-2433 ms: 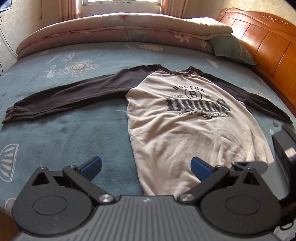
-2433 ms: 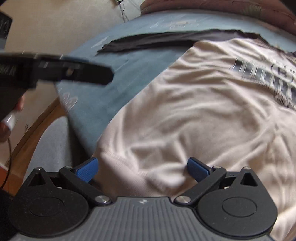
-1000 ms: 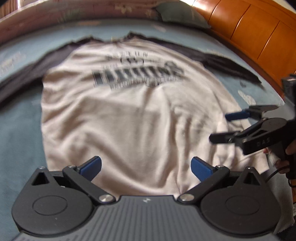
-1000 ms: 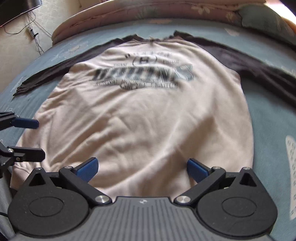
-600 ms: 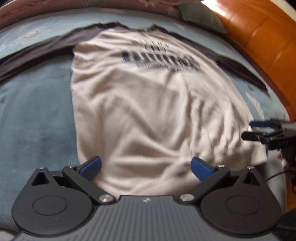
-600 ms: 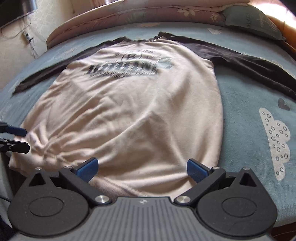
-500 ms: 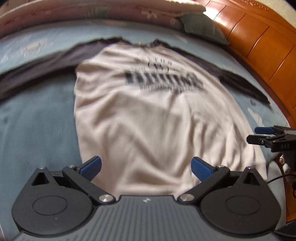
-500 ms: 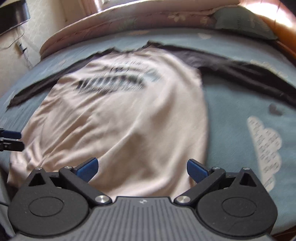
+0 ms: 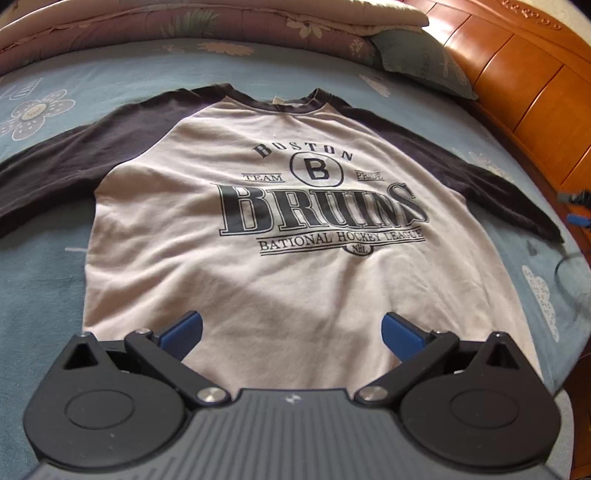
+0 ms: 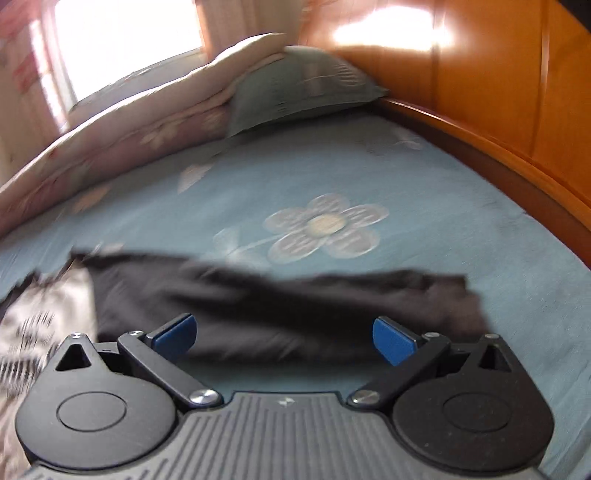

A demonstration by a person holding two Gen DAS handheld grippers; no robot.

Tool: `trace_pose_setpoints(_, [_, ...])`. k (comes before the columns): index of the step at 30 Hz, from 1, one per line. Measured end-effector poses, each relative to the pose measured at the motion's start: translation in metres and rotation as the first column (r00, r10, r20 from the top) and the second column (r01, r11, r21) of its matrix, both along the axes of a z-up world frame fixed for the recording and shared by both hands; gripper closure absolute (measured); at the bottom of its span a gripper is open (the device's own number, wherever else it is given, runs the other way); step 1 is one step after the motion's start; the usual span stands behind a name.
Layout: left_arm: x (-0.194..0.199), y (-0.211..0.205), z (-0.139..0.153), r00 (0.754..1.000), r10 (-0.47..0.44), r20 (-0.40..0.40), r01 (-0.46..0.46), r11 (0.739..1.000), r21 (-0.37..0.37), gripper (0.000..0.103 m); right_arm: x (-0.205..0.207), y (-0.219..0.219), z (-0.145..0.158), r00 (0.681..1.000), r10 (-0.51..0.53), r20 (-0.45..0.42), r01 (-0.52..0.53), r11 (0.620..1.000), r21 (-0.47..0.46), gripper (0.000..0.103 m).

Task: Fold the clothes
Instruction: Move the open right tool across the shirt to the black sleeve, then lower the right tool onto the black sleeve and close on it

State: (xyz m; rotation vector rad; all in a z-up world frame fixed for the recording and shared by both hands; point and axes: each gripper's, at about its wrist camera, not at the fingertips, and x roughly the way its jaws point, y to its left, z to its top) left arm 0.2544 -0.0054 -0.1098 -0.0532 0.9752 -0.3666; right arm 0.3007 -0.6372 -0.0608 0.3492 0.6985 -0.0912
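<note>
A long-sleeved shirt lies flat, face up, on the bed: pale body with dark "Boston Bruins" print, dark sleeves spread to both sides. My left gripper is open over the shirt's lower hem, nothing between its blue pads. My right gripper is open too, hovering just in front of the shirt's right dark sleeve, whose cuff ends at the right. The pale body shows blurred at that view's left edge. In the left wrist view the right gripper's blue tip peeks in at the right edge.
The bed has a blue sheet with flower prints. A rolled quilt and a green pillow lie at the far side. A wooden headboard runs along the right. A dark cable hangs near the bed's right edge.
My right gripper swung right, from facing the shirt's body to facing the right sleeve. My left gripper steadied over the hem, centred on the shirt. Both stayed open.
</note>
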Motion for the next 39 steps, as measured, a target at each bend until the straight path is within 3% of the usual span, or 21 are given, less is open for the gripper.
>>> trace_pose_setpoints(4, [0.008,-0.009,-0.007,1.0,0.007,-0.026,-0.006,0.999,0.033,0.001,0.038,-0.062,-0.012,0.999,-0.04,-0.009,0.041,0.972,0.231,0.0])
trace_pose_setpoints(7, [0.013,-0.015,-0.011,0.999,0.014,-0.042,-0.012,0.998,0.059,0.001,0.067,-0.079,-0.036,0.992,-0.02,-0.125,0.06,0.945,0.322,0.0])
trace_pose_setpoints(9, [0.016,-0.019,-0.013,0.999,0.015,-0.044,-0.012,0.997,0.077,0.001,0.084,-0.078,-0.053,0.972,-0.039,-0.231,0.106,0.953,0.284,0.0])
trace_pose_setpoints(17, [0.019,-0.029,-0.017,0.999,0.016,-0.034,-0.012,0.992,0.122,0.001,0.106,-0.057,-0.068,0.979,-0.148,-0.138,0.155,0.987,0.045,0.0])
trace_pose_setpoints(25, [0.015,-0.026,-0.017,0.999,0.009,-0.035,-0.005,0.993,0.114,0.001,0.104,-0.034,-0.05,0.992,-0.014,-0.124,0.035,0.985,0.169,0.0])
trace_pose_setpoints(31, [0.014,-0.032,-0.019,1.0,-0.004,-0.03,0.008,0.989,0.149,0.001,0.106,-0.014,-0.042,0.989,0.087,-0.122,-0.053,0.964,0.261,0.0])
trace_pose_setpoints(33, [0.013,-0.032,-0.019,1.0,-0.004,-0.029,0.008,0.988,0.153,0.001,0.123,-0.008,-0.062,0.976,0.081,-0.201,-0.025,0.963,0.268,0.0])
trace_pose_setpoints(36, [0.013,-0.03,-0.018,1.0,0.002,-0.031,0.002,0.989,0.147,0.001,0.136,-0.01,-0.068,0.991,0.006,-0.137,0.018,0.984,0.176,0.0])
trace_pose_setpoints(39, [0.013,-0.03,-0.018,0.999,0.003,-0.032,0.002,0.99,0.144,0.001,0.139,-0.017,-0.068,0.992,-0.076,-0.098,0.092,0.98,0.175,0.0])
